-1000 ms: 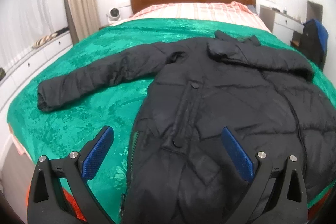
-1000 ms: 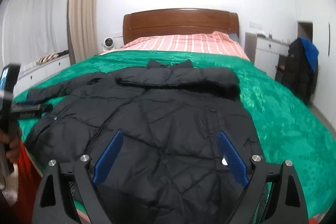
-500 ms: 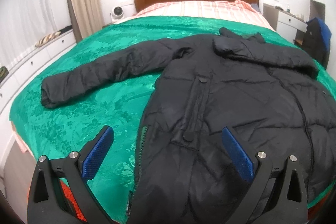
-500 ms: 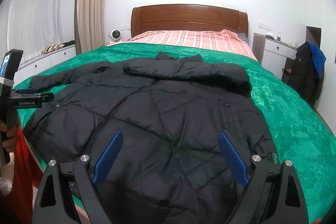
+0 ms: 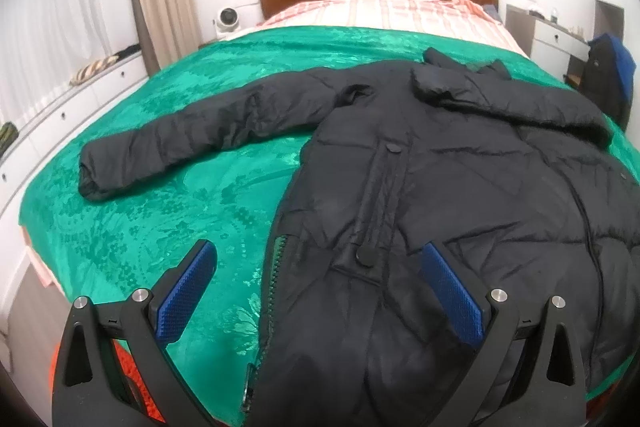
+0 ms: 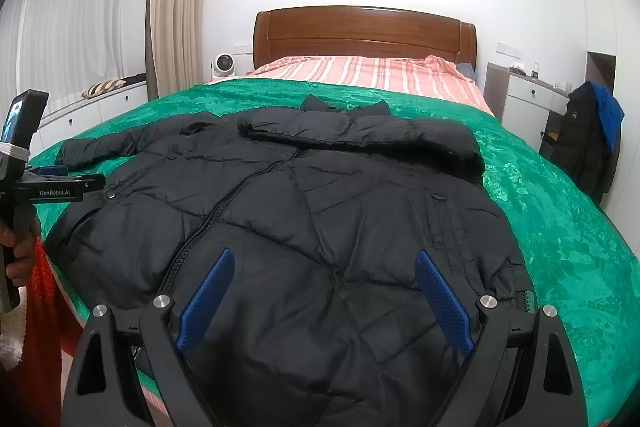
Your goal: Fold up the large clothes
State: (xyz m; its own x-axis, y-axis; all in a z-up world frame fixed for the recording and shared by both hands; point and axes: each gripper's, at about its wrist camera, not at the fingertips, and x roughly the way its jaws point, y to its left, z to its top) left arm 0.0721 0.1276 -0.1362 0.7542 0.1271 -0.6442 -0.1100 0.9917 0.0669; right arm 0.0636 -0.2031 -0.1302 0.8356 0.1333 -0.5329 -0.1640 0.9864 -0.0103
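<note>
Both wrist views have tilted up slightly, showing more headboard and wall than a second ago; the long black quilted puffer coat (image 6: 320, 211) itself hasn't shifted. It lies front-up on the green patterned bedspread (image 5: 168, 219), one sleeve (image 5: 208, 135) stretched sideways. Left gripper (image 5: 320, 279) and right gripper (image 6: 324, 287) hover over its hem, jaws spread wide, holding nothing.

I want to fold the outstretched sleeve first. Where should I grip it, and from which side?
Probably grip the cuff end of the black puffer coat's outstretched sleeve, coming from the bed's foot with the open left gripper: it lies flat and free on the green bedspread.
</note>
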